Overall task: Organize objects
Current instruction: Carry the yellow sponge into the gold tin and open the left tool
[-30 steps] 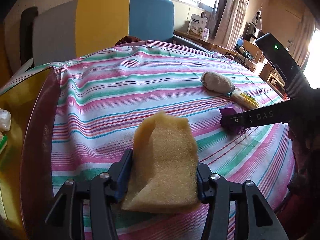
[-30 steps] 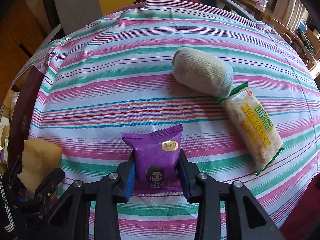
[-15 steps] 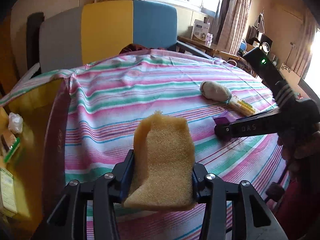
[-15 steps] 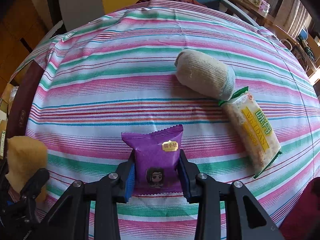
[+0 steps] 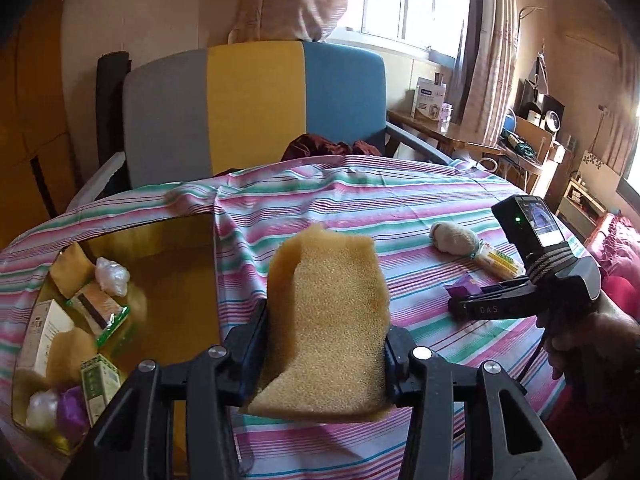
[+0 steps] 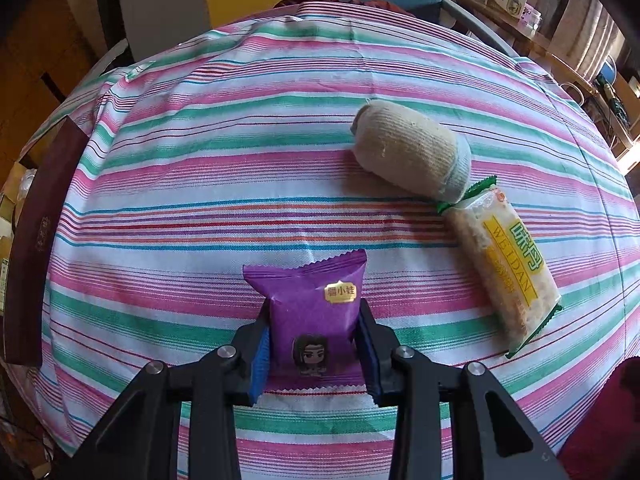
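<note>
My left gripper (image 5: 324, 356) is shut on a yellow sponge (image 5: 326, 320), squeezed between its pads and lifted above the striped tablecloth (image 5: 360, 200). To its left lies an open yellow box (image 5: 168, 248) with several packets inside. My right gripper (image 6: 314, 344) is shut on a purple snack packet (image 6: 312, 300) that rests low on the cloth. From the left wrist view, that gripper (image 5: 460, 300) and the hand holding it show at the right. A rolled beige sock (image 6: 412, 152) and a yellow rice-cracker packet (image 6: 508, 264) lie on the cloth beyond.
A grey, yellow and blue chair (image 5: 256, 108) stands behind the table. The box's dark brown rim (image 6: 36, 240) runs along the table's left side. A side table with a white carton (image 5: 430, 100) sits under the window at the back right.
The left gripper has risen with the sponge and swung left, bringing the open box into its view. The right gripper has stayed still on the purple packet.
</note>
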`<state>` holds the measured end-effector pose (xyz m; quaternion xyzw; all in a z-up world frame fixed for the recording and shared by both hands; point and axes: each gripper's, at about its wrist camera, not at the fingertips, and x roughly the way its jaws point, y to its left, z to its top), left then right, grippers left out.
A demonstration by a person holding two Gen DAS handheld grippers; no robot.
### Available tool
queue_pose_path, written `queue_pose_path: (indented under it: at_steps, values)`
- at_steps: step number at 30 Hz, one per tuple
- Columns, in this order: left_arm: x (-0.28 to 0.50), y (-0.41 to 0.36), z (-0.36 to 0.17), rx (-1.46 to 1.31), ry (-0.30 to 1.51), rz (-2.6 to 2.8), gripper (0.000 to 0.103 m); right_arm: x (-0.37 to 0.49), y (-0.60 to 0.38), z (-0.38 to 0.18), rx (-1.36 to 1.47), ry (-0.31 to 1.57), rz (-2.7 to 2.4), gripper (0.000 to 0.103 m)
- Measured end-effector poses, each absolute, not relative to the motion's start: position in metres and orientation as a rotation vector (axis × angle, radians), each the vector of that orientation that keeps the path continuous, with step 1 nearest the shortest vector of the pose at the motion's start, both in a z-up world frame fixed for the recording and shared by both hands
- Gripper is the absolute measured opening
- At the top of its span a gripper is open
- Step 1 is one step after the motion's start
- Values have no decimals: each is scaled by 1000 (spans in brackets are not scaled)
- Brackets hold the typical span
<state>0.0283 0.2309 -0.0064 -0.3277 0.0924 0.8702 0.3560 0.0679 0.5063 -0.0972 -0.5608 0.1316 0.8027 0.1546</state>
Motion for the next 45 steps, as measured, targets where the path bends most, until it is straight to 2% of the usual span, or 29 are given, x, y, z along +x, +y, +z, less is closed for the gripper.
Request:
queue_pose_path:
  at_steps: [11,15,23,28,34,40,45]
  values:
    - [5,181,-27,-950,188,2327,48,63,502,-99,-1609,338,2299,37]
    - [-9,144,-27,-986,46,2335,49,64,500,-98,-1609,320,2298,37]
    - [-63,33,-18,-1074,-360,2422,49,62,497,-98,-1611,306,2298,37]
    - [-75,6,-25,-1124,-463,2433,49,60,494,-100,-1611,299,2297,37]
    - [-84,49,-27,-1148,-408,2319,49,60,494,-100,-1611,301,2297,37]
    - [-96,111,-48,-1247,-221,2276,51,60,494,-100,-1611,301,2296,37]
    - [-112,127,-72,-1334,-109,2330,52,59,494,-100,-1611,301,2296,37]
